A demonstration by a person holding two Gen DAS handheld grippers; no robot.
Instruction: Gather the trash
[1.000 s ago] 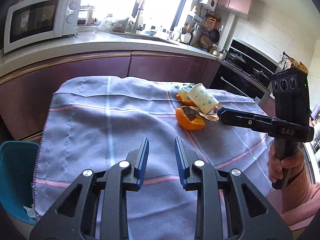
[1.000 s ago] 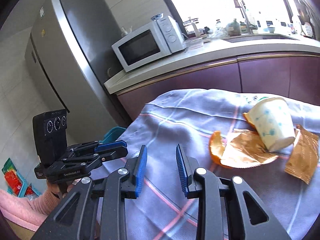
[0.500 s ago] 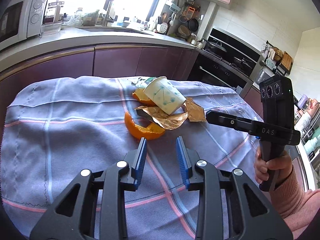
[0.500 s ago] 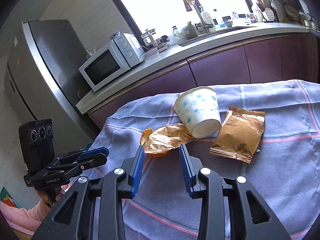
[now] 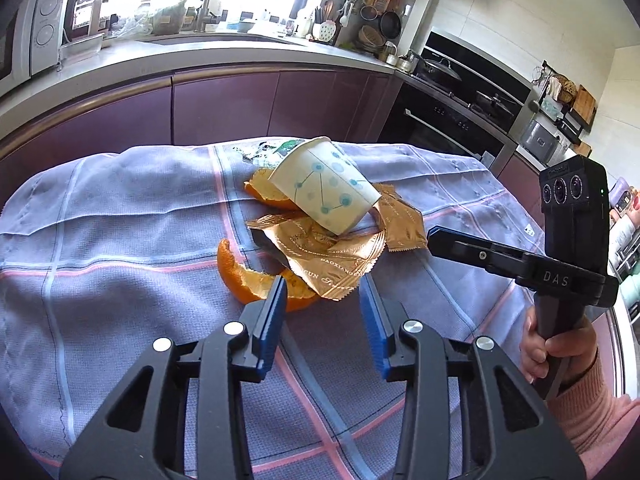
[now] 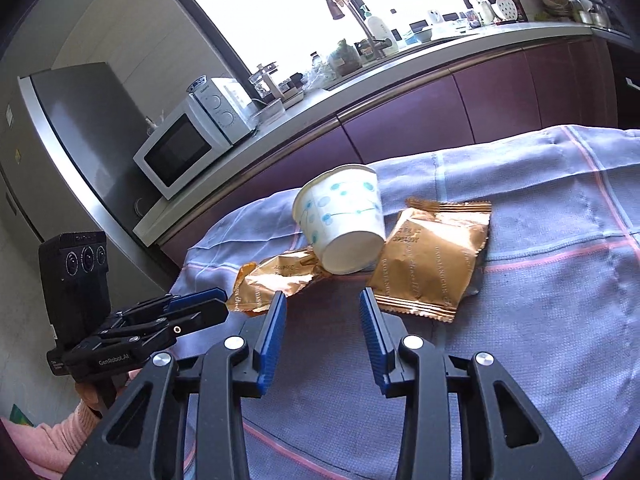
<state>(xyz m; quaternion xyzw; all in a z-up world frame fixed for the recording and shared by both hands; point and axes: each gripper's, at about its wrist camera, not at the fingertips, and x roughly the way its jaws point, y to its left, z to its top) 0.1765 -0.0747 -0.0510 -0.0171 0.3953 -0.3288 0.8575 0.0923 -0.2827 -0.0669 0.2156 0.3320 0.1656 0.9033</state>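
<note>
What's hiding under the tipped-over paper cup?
The paper cup lies on its side across a torn gold wrapper and a piece of orange peel. A second gold wrapper sits beside it. Anything directly beneath the cup is covered.

A white paper cup with blue dots lies tipped on 2 gold foil wrappers mid-table on the lilac checked cloth; the right gripper, jaws apart, hovers just before them.
</note>
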